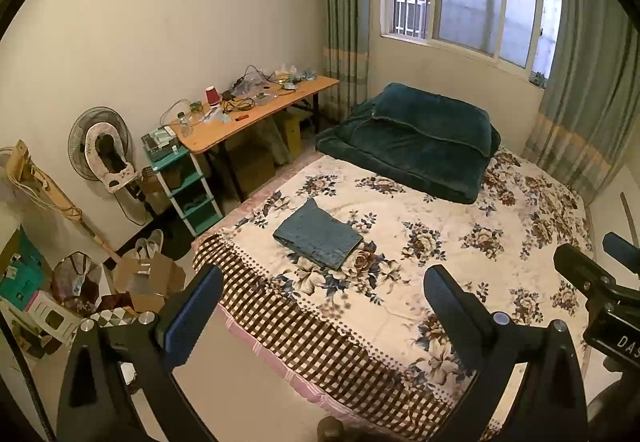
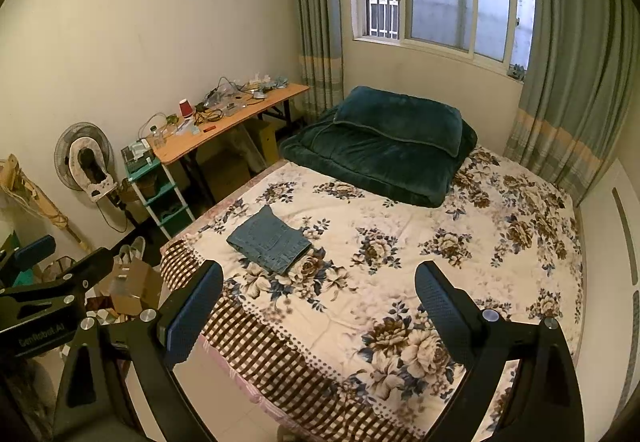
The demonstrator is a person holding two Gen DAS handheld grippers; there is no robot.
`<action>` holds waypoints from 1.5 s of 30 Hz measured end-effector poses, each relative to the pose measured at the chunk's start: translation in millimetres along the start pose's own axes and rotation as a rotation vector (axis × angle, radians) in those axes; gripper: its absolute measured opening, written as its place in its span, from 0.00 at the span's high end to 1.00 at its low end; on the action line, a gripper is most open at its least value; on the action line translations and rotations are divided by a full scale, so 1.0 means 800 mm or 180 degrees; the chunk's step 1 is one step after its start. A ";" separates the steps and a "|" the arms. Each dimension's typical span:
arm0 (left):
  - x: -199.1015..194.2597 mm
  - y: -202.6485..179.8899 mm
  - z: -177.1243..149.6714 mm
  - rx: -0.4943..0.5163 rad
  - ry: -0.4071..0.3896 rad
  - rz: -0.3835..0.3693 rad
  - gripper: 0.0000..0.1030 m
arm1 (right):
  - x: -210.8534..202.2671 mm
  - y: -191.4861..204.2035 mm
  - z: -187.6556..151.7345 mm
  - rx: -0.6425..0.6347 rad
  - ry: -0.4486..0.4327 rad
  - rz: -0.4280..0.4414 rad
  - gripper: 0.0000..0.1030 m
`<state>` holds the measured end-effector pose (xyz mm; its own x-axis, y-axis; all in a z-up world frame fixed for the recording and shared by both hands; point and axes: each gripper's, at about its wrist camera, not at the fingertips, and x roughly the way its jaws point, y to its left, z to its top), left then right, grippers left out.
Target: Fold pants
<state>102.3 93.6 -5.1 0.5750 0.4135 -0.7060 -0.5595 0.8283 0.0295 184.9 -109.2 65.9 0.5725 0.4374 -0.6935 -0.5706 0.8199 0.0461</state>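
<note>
black tongs (image 1: 322, 306) with blue pads (image 1: 192, 316), silver screws.

Desk (image 2: 224, 129) clutter too small to identify; bed (image 2: 400, 394) near edge cut off by frame.

Blue denim pants (image 1: 318, 234), folded into a flat rectangle on the bed (image 1: 460, 282)

Open bedspread on most sides
Only the folded pants (image 1: 319, 234) and the green quilt (image 1: 412, 139) at the far end interrupt the bed (image 1: 460, 274).
</note>
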 end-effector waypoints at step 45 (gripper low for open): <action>-0.018 -0.004 -0.004 -0.0031 -0.0037 0.0105 0.00 | -0.017 0.007 0.000 -0.0009 0.0015 0.0023 0.04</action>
<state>93.8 83.8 3.2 0.5629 0.4450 -0.6965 -0.5841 0.8104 0.0457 173.8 -110.6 75.4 0.5656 0.4417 -0.6964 -0.5765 0.8156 0.0491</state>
